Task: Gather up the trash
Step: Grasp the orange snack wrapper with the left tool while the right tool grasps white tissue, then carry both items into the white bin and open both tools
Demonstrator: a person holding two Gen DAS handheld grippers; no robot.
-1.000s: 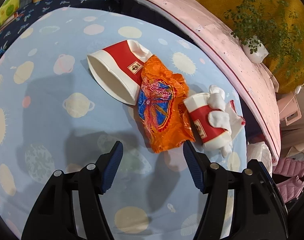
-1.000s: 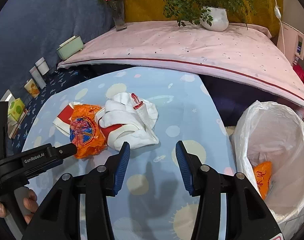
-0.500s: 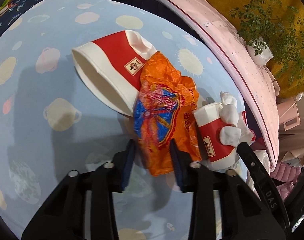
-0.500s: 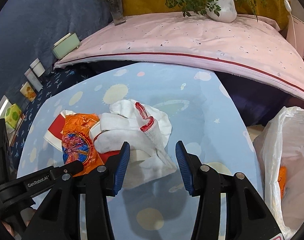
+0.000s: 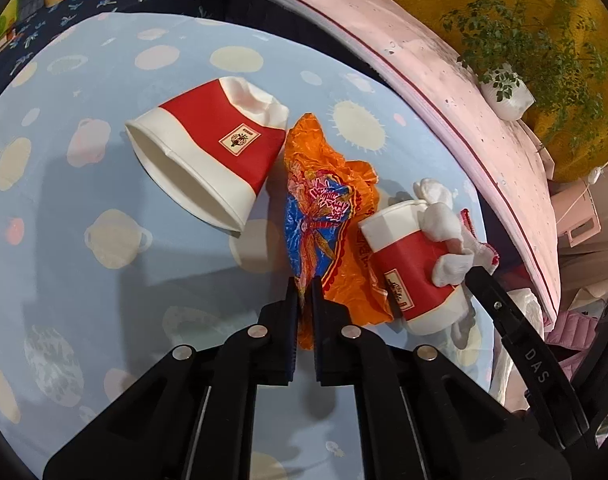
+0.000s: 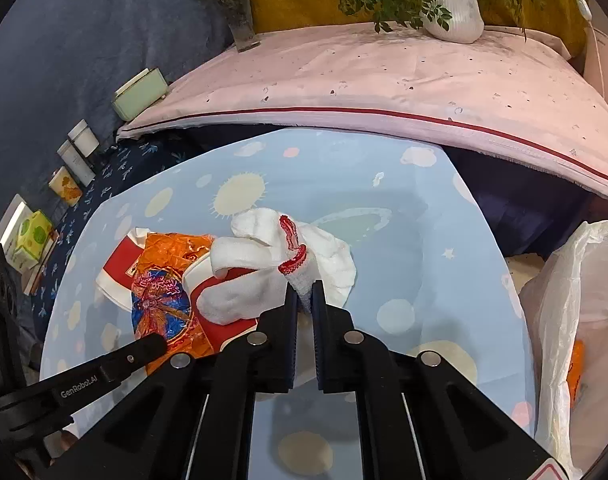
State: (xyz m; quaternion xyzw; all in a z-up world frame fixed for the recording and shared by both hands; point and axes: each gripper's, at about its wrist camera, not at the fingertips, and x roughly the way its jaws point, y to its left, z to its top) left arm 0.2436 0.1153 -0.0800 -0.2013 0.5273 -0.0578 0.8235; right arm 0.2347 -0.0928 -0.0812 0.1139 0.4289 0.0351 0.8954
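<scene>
pinching the near edge of the orange wrapper (image 5: pixel 327 236) with my left gripper (image 5: pixel 304 292), i see its two fingers drawn almost together with only the crinkled foil between them. the wrapper lies flat on the blue space-print tablecloth (image 5: pixel 104 300), between a big red-and-white paper cup (image 5: pixel 212 152) lying on its side with its mouth toward me and a smaller red-and-white cup (image 5: pixel 411 264), also on its side. the wrapper touches both cups. a white glove (image 5: pixel 443 224) with a red cuff is draped over the smaller cup.

my right gripper (image 6: pixel 304 296) has its fingers closed narrow on the cuff end of that same glove, right below the red trim, and the rest of the glove spreads over the cup and onto the cloth. from the right wrist view the left gripper's black arm reaches in from the lower left, its tip at the wrapper.

at the right edge of the table a white plastic trash bag (image 6: pixel 571 300) stands open, with something orange showing through its side. behind the table runs a pink cloth with a red stripe (image 6: pixel 383 80), carrying a white pot with a green plant (image 6: pixel 455 20) and a glass vase of small red flowers (image 6: pixel 240 16). a pale green box (image 6: pixel 140 94) sits at its left end.
</scene>
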